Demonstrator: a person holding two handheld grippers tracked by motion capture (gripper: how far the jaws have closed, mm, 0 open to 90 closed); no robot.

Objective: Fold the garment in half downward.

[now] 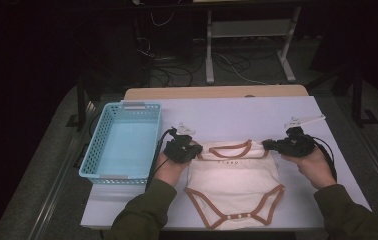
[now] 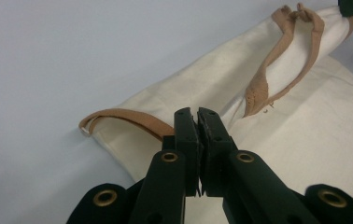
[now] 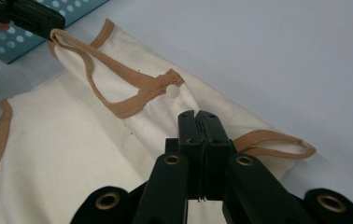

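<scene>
The cream bodysuit [image 1: 234, 187] lies flat on the table [image 1: 237, 112], right of the basket [image 1: 122, 140]. The left gripper [image 1: 195, 151] is clamped on its left shoulder, the right gripper [image 1: 266, 144] on its right shoulder, the neckline stretched between them

Your left hand-held gripper [image 1: 193, 151] sits left of frame centre, your right hand-held gripper [image 1: 271, 145] right of centre; both have jaws pressed together, tips pointing inward toward each other. Your sleeved forearms enter from the bottom edge.
</scene>
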